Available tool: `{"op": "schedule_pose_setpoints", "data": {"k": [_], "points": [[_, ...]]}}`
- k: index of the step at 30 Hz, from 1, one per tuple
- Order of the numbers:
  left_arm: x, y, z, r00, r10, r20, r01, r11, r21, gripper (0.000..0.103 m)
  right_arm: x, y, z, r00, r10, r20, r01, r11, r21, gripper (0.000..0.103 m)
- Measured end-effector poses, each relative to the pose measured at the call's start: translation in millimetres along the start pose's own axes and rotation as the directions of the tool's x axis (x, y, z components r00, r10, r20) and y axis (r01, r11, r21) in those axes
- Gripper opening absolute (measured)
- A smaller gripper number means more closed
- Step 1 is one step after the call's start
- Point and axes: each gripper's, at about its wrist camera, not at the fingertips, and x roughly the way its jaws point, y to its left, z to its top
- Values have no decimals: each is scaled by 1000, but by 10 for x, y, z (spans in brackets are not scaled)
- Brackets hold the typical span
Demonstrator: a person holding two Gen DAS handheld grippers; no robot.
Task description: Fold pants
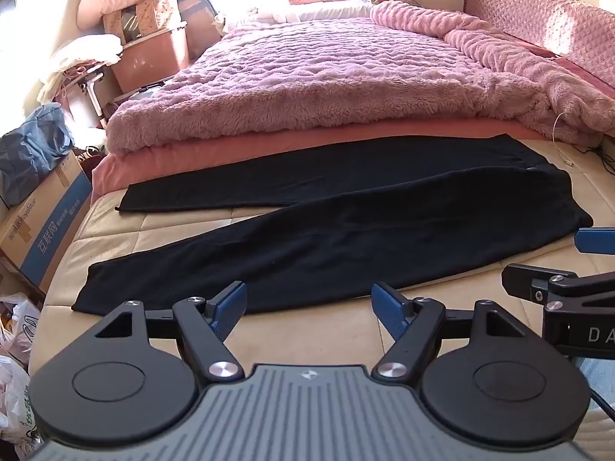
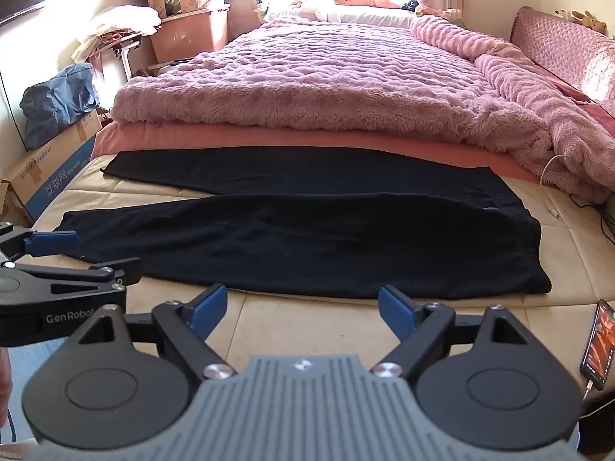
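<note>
Black pants [image 1: 346, 238] lie flat on the beige mattress [image 1: 307, 330], legs spread apart toward the left and waist at the right. In the right wrist view the same pants [image 2: 307, 246] stretch across the middle. My left gripper [image 1: 309, 307] hovers just short of the near leg's lower edge, open with nothing between its blue pads. My right gripper [image 2: 303, 307] stands open near the edge of the waist part, also with nothing in it. Each gripper shows at the side of the other's view: the right one [image 1: 553, 265], the left one [image 2: 77, 253].
A fluffy pink blanket [image 1: 346, 77] is piled behind the pants. A cardboard box [image 1: 42, 223] and bags stand left of the bed. A phone [image 2: 597, 349] on a cable lies at the right edge, and a white cable [image 2: 553, 165] trails from the blanket.
</note>
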Motion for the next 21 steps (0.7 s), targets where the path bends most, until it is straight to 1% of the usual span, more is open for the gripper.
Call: {"op": "schedule_pose_setpoints", "data": {"k": [1,2,21], "points": [[-10,-10,-8,1000,0,1,0,1000,2,86,-1,1,0,1000,0,2,0,1000,2,82],[17,21,14,1000,-19,-24,19,1000,-21,86,1,3,1,1000,-1,2,1,1000,2,82],[11,36,30,999,-32,-7,32,999,-10,85,-37,17,21,1000,4,11,-4,1000,9,82]]}}
